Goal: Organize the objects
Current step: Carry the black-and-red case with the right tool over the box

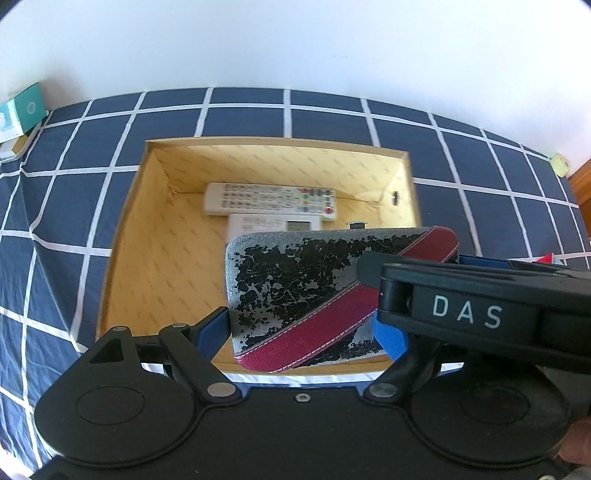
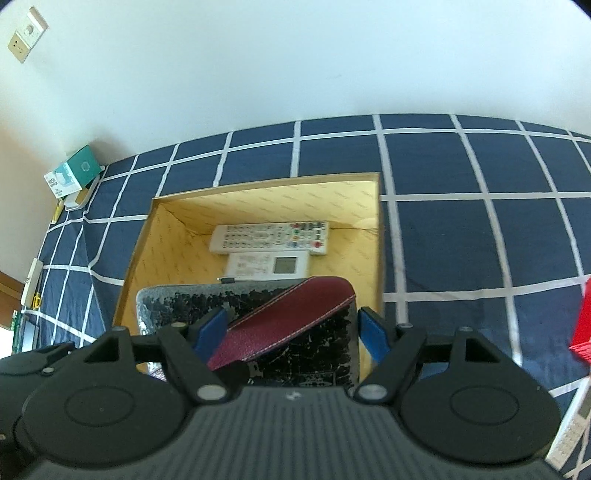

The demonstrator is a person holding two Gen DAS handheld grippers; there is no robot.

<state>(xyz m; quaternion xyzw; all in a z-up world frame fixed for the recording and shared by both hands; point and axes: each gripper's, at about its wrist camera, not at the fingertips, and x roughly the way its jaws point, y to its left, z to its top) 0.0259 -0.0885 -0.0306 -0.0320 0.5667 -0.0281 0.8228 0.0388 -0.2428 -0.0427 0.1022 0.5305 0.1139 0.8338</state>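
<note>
A plain white wall (image 2: 258,66) rises beyond the claw, with two sockets (image 2: 27,33) high on its left. A navy checked bedcover (image 1: 332,114) spreads below, brightly lit.

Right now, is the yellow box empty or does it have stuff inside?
Not empty. The open box has two white remotes lying flat on its bottom, and both claws hold a worn black-and-red case over it.
</note>
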